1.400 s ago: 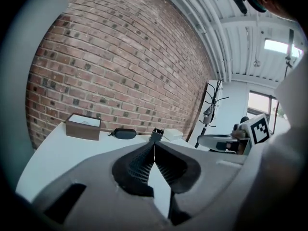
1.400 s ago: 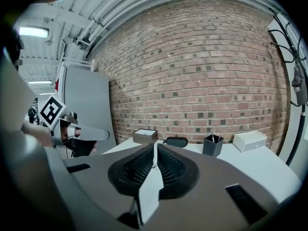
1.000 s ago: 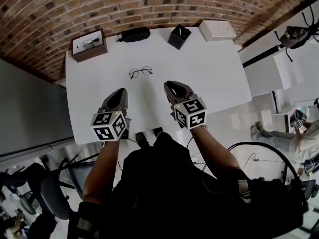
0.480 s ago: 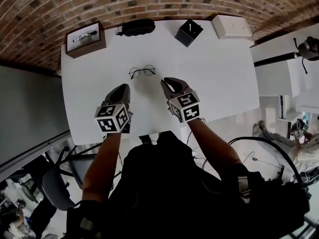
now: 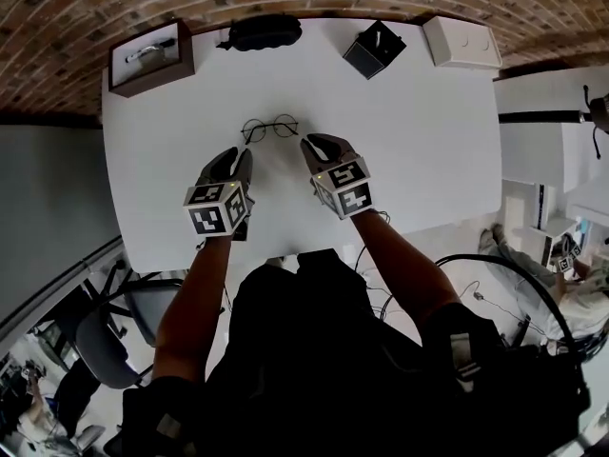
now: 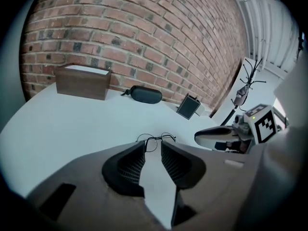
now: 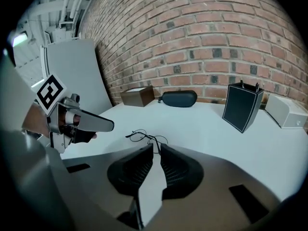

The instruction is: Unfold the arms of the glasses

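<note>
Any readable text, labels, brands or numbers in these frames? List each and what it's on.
None readable.
Cubes on left gripper and right gripper: black-and-white square markers, patterns only, no text.
Black box, white box, brown box, dark case: no print visible.

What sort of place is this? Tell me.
Probably an indoor office or lab workspace: a white table stands against a brick wall, with an office chair and cables on the floor.

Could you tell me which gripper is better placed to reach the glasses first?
Probably left: the left gripper has its jaws slightly apart with the glasses straight ahead; the right gripper is about as near, but shut.
</note>
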The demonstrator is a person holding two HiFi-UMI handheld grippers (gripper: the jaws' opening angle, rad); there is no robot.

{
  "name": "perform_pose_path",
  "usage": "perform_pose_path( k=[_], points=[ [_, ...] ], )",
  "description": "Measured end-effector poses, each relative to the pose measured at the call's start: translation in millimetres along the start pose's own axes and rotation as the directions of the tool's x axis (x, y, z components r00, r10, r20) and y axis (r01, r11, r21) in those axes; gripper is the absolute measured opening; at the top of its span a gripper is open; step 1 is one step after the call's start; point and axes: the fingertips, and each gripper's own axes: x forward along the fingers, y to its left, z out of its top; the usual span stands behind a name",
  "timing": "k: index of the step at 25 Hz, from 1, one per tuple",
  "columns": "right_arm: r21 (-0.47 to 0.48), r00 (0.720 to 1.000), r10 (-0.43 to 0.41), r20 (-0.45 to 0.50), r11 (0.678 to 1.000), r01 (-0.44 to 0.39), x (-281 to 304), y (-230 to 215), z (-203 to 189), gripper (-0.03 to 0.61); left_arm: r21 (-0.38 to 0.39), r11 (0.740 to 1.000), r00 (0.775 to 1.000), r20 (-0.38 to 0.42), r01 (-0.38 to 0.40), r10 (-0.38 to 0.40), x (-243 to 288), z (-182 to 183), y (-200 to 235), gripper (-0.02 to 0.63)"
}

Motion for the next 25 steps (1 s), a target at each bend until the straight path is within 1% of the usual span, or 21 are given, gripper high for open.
perform_pose_path(
  k=[5, 9, 12, 13, 15, 19, 22, 25],
  points=[
    [-0.022, 0.999, 0.013, -0.050, 1.000, -0.014, 21.3, -3.3, -13.1, 0.012, -0.015, 0.999, 0.998, -0.050, -0.030, 0.029, 15.4, -13.6, 8.9, 0.098],
    [-0.042, 0.996, 0.027, -0.084, 0.999, -0.030, 33.8, -4.5, -18.3, 0.015, 0.012, 0.999, 0.996, -0.083, -0.044, 0.045, 28.7, -20.1, 13.3, 0.098],
    [-0.053, 0.993, 0.034, -0.111, 0.998, -0.040, 41.9, -4.4, -21.3, 0.043, 0.016, 0.999, 0.993, -0.112, -0.044, 0.045, 37.6, -24.6, 15.9, 0.098],
    [-0.059, 0.992, 0.031, -0.122, 0.997, -0.039, 44.2, -4.8, -22.5, 0.058, 0.015, 0.999, 0.992, -0.118, -0.046, 0.047, 39.5, -25.5, 16.7, 0.098],
    [-0.068, 0.991, 0.024, -0.135, 0.997, -0.033, 47.5, -6.5, -23.8, 0.064, 0.020, 0.998, 0.991, -0.125, -0.052, 0.055, 42.0, -25.7, 18.2, 0.098],
    [-0.075, 0.988, 0.026, -0.155, 0.996, -0.038, 52.2, -7.6, -26.2, 0.064, 0.040, 0.998, 0.989, -0.135, -0.056, 0.061, 45.7, -26.1, 17.7, 0.098],
    [-0.107, 0.985, 0.022, -0.173, 0.993, -0.041, 54.1, -6.5, -28.1, 0.064, 0.057, 0.997, 0.986, -0.151, -0.059, 0.067, 48.7, -29.6, 17.3, 0.098],
    [-0.134, 0.983, 0.006, -0.182, 0.991, -0.031, 55.5, -6.9, -28.1, 0.063, 0.055, 0.997, 0.984, -0.168, -0.058, 0.066, 50.9, -33.5, 17.4, 0.097]
  ],
)
